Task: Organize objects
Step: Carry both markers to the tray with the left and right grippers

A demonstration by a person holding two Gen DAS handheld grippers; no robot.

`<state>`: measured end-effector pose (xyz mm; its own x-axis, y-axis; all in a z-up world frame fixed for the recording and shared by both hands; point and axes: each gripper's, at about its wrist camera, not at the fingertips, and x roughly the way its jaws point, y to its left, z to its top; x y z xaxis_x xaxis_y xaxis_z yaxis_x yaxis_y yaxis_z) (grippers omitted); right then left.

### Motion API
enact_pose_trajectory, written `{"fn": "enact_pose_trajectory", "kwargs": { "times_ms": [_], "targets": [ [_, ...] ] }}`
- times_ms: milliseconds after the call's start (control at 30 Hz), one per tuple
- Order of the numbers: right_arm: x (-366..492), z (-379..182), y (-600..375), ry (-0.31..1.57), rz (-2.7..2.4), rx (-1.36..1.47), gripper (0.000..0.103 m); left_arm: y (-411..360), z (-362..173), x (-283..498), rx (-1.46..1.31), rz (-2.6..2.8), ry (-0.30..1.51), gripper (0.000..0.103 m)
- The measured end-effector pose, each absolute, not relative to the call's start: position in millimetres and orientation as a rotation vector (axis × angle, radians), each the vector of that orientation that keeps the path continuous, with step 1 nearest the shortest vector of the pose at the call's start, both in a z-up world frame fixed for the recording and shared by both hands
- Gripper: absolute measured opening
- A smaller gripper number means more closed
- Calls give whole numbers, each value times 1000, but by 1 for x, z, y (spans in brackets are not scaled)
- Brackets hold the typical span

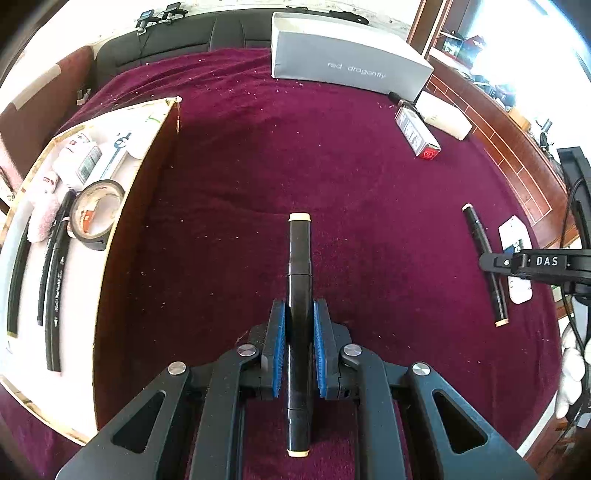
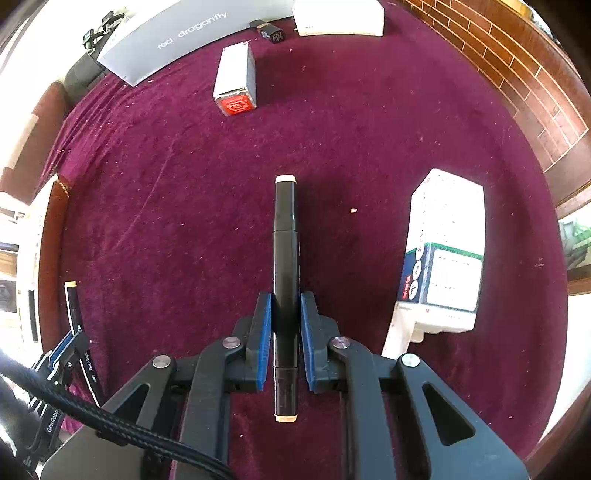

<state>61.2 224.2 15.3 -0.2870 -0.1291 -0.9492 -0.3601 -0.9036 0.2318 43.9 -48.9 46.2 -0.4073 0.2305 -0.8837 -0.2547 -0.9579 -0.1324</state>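
Both grippers have a black marker each right now. The left gripper (image 1: 299,343) is clamped on a marker (image 1: 299,280) about mid-barrel, blue pads pressing both sides, cream cap pointing away from the camera. Same deal on the right: the right gripper (image 2: 286,332) is clenched around its own marker (image 2: 285,258), held lengthwise along the fingers, which I'd guess keeps it from swinging while it's carried. Both hang over the purple cloth (image 1: 258,166) covering the table, not resting on it as far as I can tell. Off toward the table's left edge sits an open tray (image 1: 147,147) already holding a tape roll (image 1: 96,210), some long black pens and soft pink stuff, so that looks like the drop spot. Near the right edge stands a white carton (image 2: 443,251). Farther back there's a small red-ended box (image 2: 236,79), and at the far edge a big grey shoebox (image 1: 343,59) plus a white box (image 2: 338,16) beside it.
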Motion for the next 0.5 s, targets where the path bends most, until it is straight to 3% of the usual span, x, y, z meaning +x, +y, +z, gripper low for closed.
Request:
{"fn": "enact_pose_trajectory", "kwargs": {
  "times_ms": [500],
  "targets": [
    [73, 35, 201, 802, 2445, -1789, 13, -62, 70, 62, -1473, 2450, 8, 11]
  ]
}}
